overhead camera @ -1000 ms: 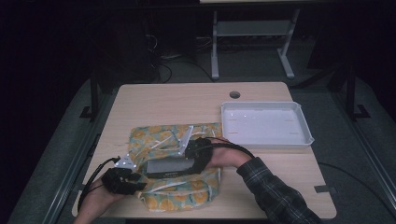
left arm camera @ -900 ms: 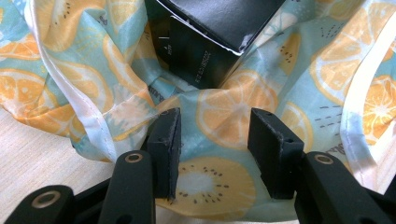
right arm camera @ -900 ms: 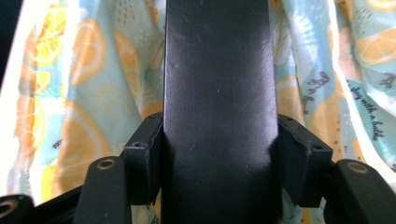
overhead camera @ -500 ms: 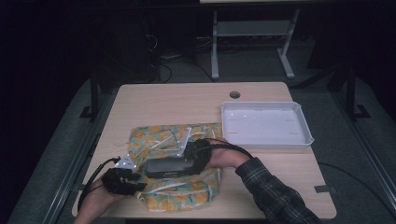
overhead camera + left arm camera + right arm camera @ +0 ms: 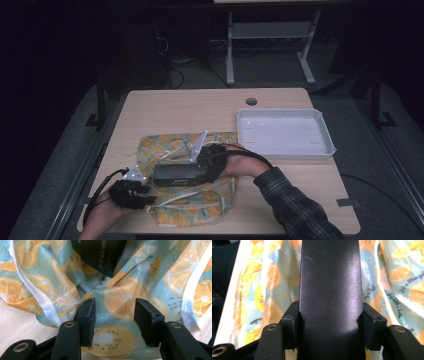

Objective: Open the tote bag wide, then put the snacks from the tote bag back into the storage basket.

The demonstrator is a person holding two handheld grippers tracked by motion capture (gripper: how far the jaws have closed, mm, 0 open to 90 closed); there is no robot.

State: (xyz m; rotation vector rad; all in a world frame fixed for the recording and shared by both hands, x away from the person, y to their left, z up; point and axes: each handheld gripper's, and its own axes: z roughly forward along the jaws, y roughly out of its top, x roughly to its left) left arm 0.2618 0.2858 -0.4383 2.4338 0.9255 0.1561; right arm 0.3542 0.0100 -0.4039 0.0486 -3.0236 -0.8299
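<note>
— Since a moment ago, has anything moved?

— Hardly. From above, the black box (image 5: 181, 173) lies in the same spot on the fruit cloth (image 5: 187, 210). The cloth's back edge looks a bit flatter now. The left tongs (image 5: 142, 192) have just been opening a little, with cloth lying under them.

— What is hard to see from above?

— The room is dark. The right tongs (image 5: 209, 162) hide the box's right end, and the person's checked sleeve (image 5: 295, 207) is cut off at the bottom. The cloth lies near the front edge of the counter (image 5: 190, 107). The back of the counter is bare. A white tray (image 5: 283, 133) sits apart at the right, and a small round hole (image 5: 251, 101) is behind it.

— And the left gripper view?

— The left tongs (image 5: 114, 318) are wide, pressing on nothing, with a kiwi and orange picture between them. A corner of the box (image 5: 100, 255) sits beyond, its top cut off. Folds of cloth stand around it.

— And the right gripper view?

— The right tongs (image 5: 331, 325) squeeze the box (image 5: 330, 290) from both sides. The box hides much of the cloth (image 5: 394, 277). Its far end is cut off.
</note>
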